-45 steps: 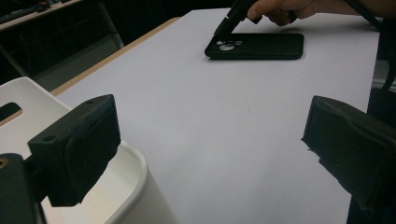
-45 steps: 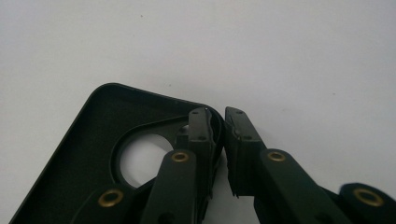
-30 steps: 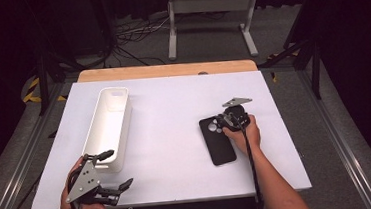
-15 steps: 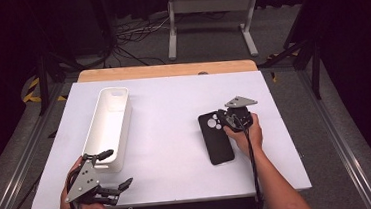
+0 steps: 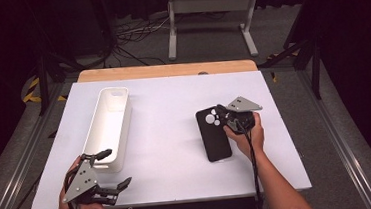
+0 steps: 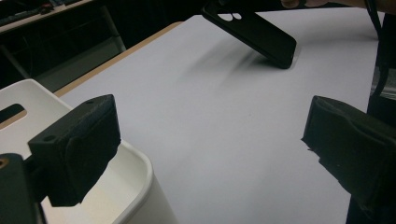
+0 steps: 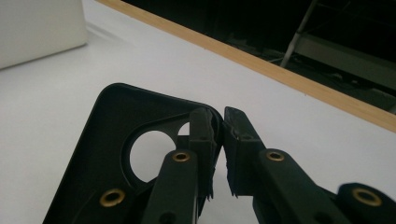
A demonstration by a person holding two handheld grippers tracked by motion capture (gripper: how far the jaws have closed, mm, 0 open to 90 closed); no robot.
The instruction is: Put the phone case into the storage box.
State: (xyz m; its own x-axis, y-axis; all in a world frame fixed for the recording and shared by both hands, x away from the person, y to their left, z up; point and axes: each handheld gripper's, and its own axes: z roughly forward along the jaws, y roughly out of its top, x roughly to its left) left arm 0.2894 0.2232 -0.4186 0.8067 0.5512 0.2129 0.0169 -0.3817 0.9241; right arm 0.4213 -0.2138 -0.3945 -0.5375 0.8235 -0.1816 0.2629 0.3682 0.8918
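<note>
Right gripper (image 5: pixel 226 112) pinches the top edge of black phone case (image 5: pixel 213 134), right of centre in the high view; case's far end is tilted up off the white table (image 5: pixel 169 111). Left gripper (image 5: pixel 109 169), lower left, jaws wide, empty, beside white bin (image 5: pixel 109 125).

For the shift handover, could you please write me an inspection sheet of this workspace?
Surface: white table top, wooden strip along its far edge.
Job's things: black phone case, far end lifted, near end on the table; white bin, seemingly empty.
Clutter: nothing seen.
Grippers: right hand-held gripper shut on the phone case's edge; left hand-held gripper open beside the bin's near end.
Cables: cable trails along the right forearm; more on the floor behind.
Surroundings: dark room, grey metal stand beyond.
</note>
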